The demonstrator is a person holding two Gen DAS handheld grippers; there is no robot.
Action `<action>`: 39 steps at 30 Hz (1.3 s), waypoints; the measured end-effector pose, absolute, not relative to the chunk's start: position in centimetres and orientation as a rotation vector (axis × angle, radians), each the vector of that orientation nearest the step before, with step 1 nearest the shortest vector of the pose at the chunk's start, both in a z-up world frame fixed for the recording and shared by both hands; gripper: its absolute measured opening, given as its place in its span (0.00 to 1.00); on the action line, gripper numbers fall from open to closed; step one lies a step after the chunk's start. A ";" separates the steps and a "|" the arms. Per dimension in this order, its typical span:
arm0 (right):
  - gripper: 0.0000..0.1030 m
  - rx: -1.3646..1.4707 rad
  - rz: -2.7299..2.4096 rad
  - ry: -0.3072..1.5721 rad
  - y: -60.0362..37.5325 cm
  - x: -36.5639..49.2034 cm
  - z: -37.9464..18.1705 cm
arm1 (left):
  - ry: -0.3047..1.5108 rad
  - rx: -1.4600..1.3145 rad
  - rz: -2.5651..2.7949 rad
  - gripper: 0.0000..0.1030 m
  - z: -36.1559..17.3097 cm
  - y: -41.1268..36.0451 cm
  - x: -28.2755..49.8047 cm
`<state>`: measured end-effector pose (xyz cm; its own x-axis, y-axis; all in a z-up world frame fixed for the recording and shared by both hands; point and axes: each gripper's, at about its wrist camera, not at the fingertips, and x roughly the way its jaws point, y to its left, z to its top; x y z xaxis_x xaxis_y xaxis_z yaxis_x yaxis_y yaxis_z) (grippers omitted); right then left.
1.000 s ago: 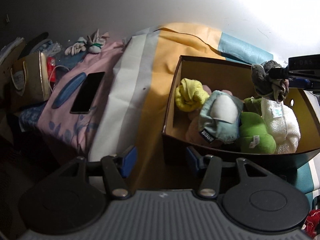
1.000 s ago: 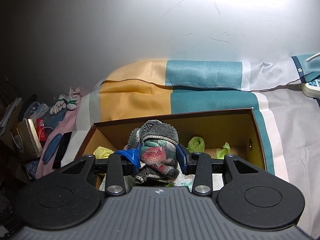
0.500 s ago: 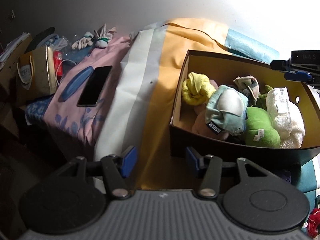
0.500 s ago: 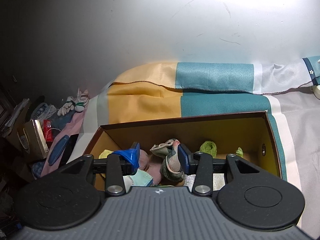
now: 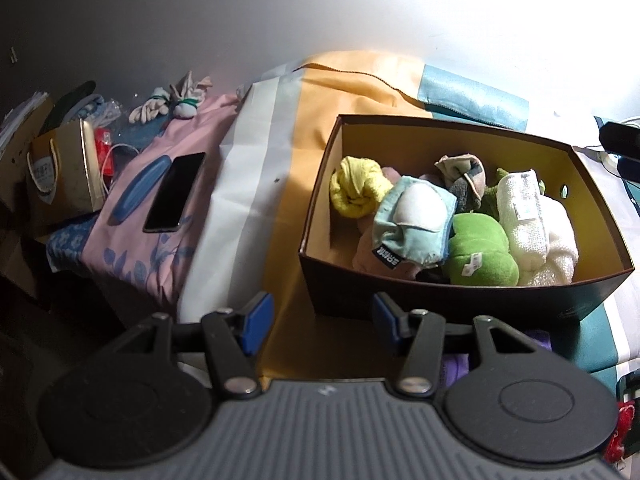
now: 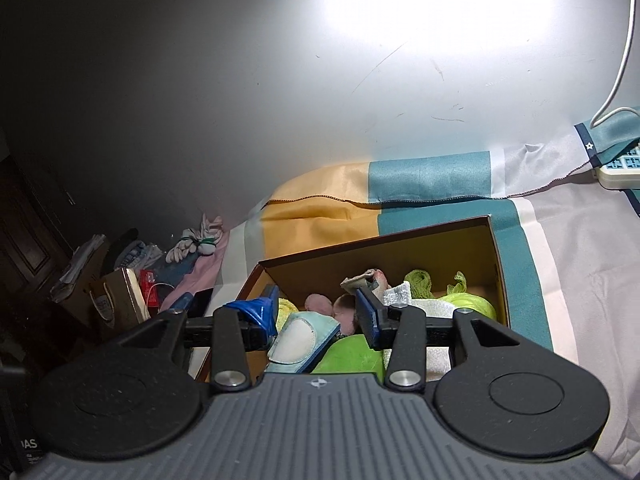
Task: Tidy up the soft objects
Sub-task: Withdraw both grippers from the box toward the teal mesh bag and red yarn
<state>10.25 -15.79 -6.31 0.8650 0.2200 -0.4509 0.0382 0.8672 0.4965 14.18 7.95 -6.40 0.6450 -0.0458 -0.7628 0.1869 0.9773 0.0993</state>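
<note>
A dark cardboard box (image 5: 440,300) with a yellow inside stands on the bed and holds several soft things: a yellow cloth (image 5: 358,190), a light blue pad (image 5: 412,220), a green plush (image 5: 480,248), a white towel (image 5: 532,224) and a grey-pink cloth (image 5: 462,176). My left gripper (image 5: 322,316) is open and empty in front of the box's near wall. My right gripper (image 6: 318,314) is open and empty above the box (image 6: 460,236), with the grey-pink cloth (image 6: 366,278) lying inside, beyond its fingers.
A phone (image 5: 174,192) and a blue case (image 5: 134,188) lie on the pink sheet to the left. A gold paper bag (image 5: 66,178) stands at the bed's left edge. White gloves (image 5: 168,100) lie by the wall. A power strip (image 6: 618,164) sits at far right.
My right gripper opened and dropped the grey-pink cloth into the box, then lifted and drew back. My left gripper pulled back slightly, still open.
</note>
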 end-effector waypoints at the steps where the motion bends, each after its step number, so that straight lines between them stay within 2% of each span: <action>1: 0.27 0.516 0.098 0.514 -15.8 9.6 -6.3 | 0.861 0.178 -0.136 0.52 -6.4 7.8 13.9; 22: 0.33 0.584 0.050 0.519 -16.7 -2.1 -8.6 | 0.897 0.232 -0.231 0.52 -7.2 4.1 7.7; 39: 0.33 0.684 -0.029 0.557 -19.4 -9.0 -11.7 | 0.900 0.312 -0.356 0.52 -8.4 0.3 3.2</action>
<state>-8.96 -19.37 -11.71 0.8541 0.1529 -0.4972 0.2043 0.7803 0.5910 3.23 0.27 -8.38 0.5707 -0.1686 -0.8036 0.4262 0.8973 0.1145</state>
